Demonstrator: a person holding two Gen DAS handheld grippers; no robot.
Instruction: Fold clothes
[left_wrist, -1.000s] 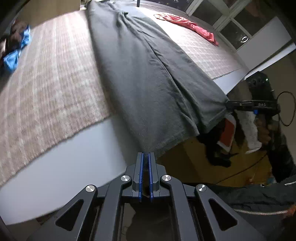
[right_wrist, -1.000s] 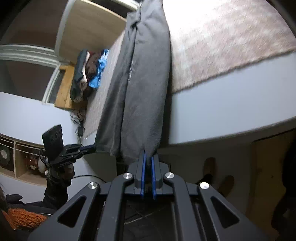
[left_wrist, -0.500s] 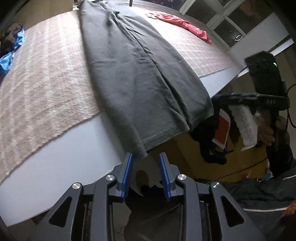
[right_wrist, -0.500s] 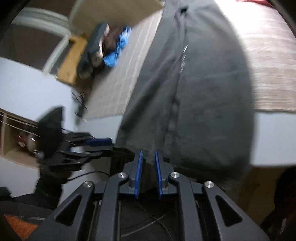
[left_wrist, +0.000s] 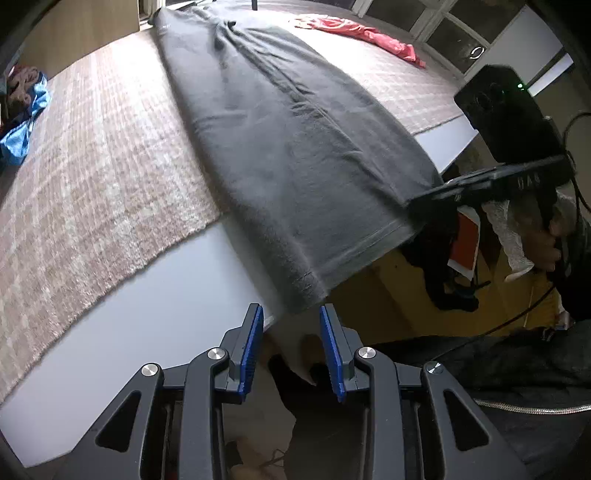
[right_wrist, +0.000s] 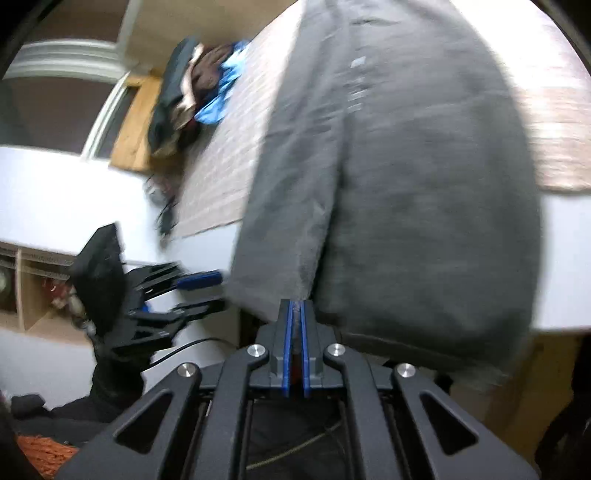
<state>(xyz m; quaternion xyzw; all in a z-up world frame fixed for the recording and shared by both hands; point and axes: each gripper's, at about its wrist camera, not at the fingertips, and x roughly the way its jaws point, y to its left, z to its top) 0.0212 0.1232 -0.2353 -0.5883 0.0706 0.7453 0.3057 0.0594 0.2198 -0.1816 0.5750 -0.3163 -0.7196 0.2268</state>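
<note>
A long dark grey garment (left_wrist: 288, 147) lies lengthwise on the bed, its near hem hanging over the white edge. My left gripper (left_wrist: 291, 314) is open, its blue pads either side of the hem's near corner without holding it. My right gripper (right_wrist: 294, 306) is shut on the garment's other hem corner (right_wrist: 306, 273); it shows in the left wrist view (left_wrist: 417, 201) at the right edge of the cloth. The left gripper shows in the right wrist view (right_wrist: 207, 291), open. The right wrist view is motion blurred.
The bed has a beige woven cover (left_wrist: 92, 166) and a white edge (left_wrist: 166, 288). A red garment (left_wrist: 362, 35) lies at the far side. A pile of blue and brown clothes (right_wrist: 199, 92) sits at one side. Dark clothes (left_wrist: 443, 288) lie on the wooden floor.
My left gripper opened and let go of the hem corner. My right gripper loosened briefly and is shut on the hem again, and has lifted it up toward the bed.
</note>
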